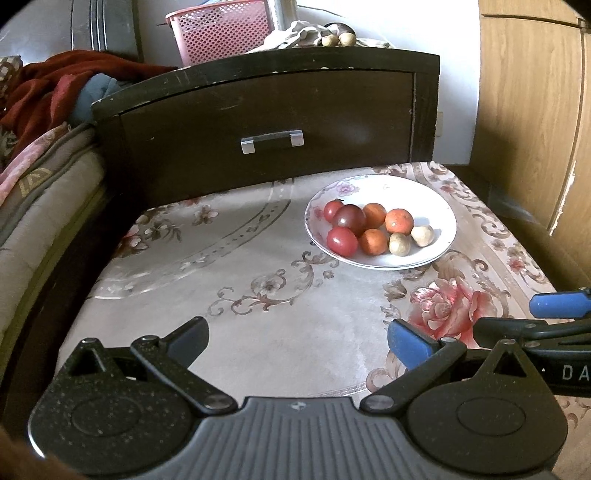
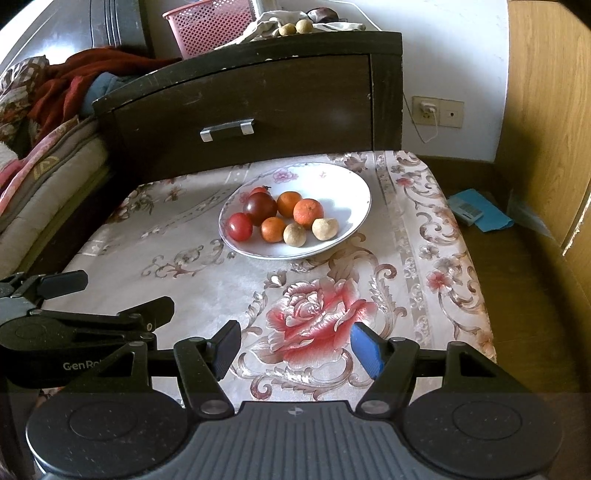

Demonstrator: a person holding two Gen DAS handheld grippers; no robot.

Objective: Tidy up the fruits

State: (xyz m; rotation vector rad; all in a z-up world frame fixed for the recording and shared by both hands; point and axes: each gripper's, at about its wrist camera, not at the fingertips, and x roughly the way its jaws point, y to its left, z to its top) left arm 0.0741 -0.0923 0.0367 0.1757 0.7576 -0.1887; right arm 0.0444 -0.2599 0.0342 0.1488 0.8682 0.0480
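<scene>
A white floral plate (image 1: 439, 206) (image 2: 347, 192) rests on the flowered tablecloth, toward the far side. It holds red tomatoes (image 1: 342, 240) (image 2: 239, 226), a dark tomato (image 1: 349, 218) (image 2: 260, 208), three small oranges (image 1: 399, 220) (image 2: 308, 213) and two pale brown round fruits (image 1: 422, 235) (image 2: 325, 228). My left gripper (image 1: 298, 341) hovers open over the near part of the cloth, well short of the plate, with nothing between its fingers. To its right, my right gripper (image 2: 291, 347) is open too and holds nothing.
A dark wooden drawer unit (image 1: 266, 125) (image 2: 243, 107) stands right behind the table; on top are a pink basket (image 1: 221, 33), a cloth and two pale fruits (image 1: 338, 39). Bedding lies to the left, a wooden cupboard (image 2: 546, 92) to the right, blue items (image 2: 476, 210) on the floor.
</scene>
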